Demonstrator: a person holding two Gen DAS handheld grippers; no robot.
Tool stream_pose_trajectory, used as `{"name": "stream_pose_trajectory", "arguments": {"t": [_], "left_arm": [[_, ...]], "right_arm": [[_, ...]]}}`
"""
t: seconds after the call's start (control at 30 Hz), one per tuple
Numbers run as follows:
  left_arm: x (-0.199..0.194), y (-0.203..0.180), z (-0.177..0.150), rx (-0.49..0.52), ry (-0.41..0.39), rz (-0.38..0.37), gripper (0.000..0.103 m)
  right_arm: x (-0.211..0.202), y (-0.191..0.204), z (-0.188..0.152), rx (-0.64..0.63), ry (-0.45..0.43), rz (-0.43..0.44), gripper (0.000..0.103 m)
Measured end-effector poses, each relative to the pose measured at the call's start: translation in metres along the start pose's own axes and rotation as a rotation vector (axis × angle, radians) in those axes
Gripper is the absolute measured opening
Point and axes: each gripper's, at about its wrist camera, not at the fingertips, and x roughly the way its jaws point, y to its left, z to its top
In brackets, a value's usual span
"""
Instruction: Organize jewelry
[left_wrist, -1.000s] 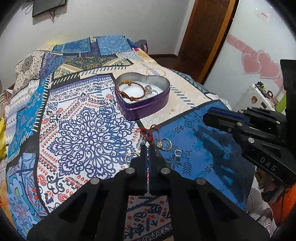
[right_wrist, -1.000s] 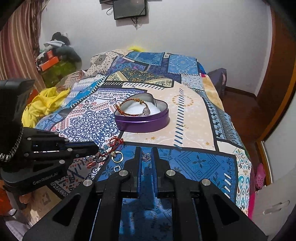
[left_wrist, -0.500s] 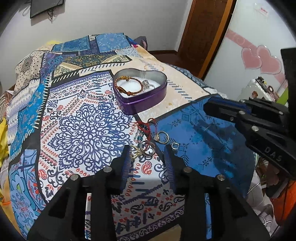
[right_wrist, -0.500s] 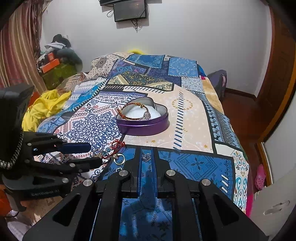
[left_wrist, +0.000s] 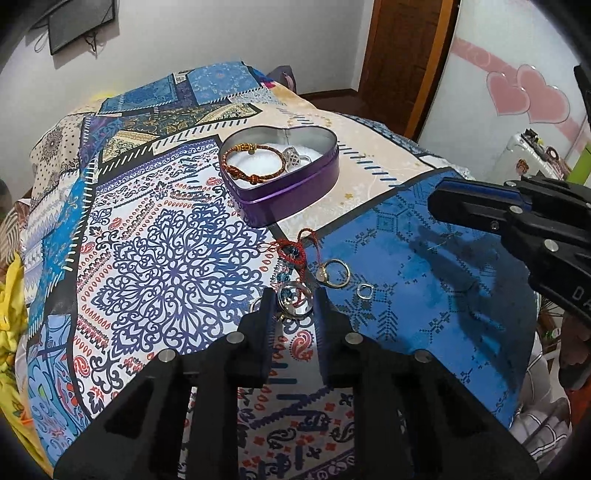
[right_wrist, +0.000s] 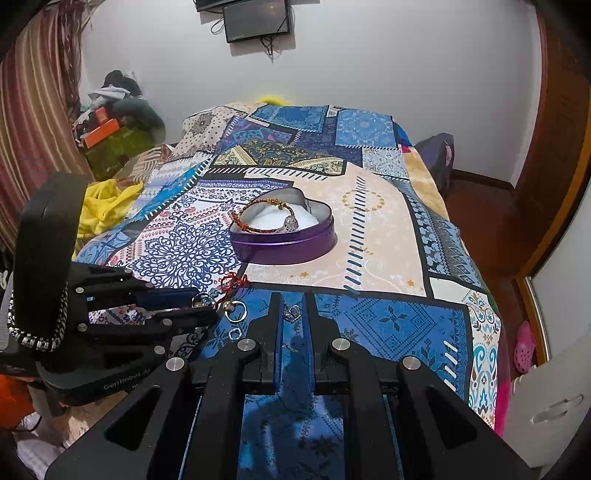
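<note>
A purple heart-shaped tin (left_wrist: 295, 192) (right_wrist: 288, 247) stands on the patterned bedspread and holds a brown braided bracelet (left_wrist: 255, 162) and a silver ring (left_wrist: 293, 157). Loose jewelry lies in front of it: a red cord charm (left_wrist: 295, 251), a gold ring (left_wrist: 334, 273), a small silver ring (left_wrist: 364, 291) and a blue-stone ring (left_wrist: 291, 297). My left gripper (left_wrist: 291, 306) is open, its fingers either side of the blue-stone ring. My right gripper (right_wrist: 293, 314) is open, with a small silver piece (right_wrist: 292, 313) between its fingertips on the blue patch.
The bed's edge drops off close on the right, with a wooden door (left_wrist: 402, 55) and white wall beyond. Yellow cloth (right_wrist: 107, 206) and clutter lie left of the bed. A screen (right_wrist: 258, 18) hangs on the far wall.
My left gripper went from shut to open and moved forward, so its fingers now flank the blue-stone ring. My right gripper stayed about where it was.
</note>
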Motion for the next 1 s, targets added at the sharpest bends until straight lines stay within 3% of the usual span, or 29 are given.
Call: {"name": "stream_pose_trajectory", "arguments": {"t": [0.33, 0.7, 1.0], "left_arm": [[-0.019, 0.002, 0.003, -0.008, -0.053, -0.004, 0.019], [-0.049, 0.012, 0.034, -0.029, -0.169, 0.001, 0.019], [-0.042, 0.024, 0.057, -0.037, -0.202, 0.017, 0.019]], "right_arm": [[-0.004, 0.0, 0.008, 0.003, -0.025, -0.001, 0.009], [-0.009, 0.004, 0.034, 0.019, -0.099, 0.009, 0.009], [-0.002, 0.006, 0.062, 0.011, -0.146, 0.009, 0.009]]}}
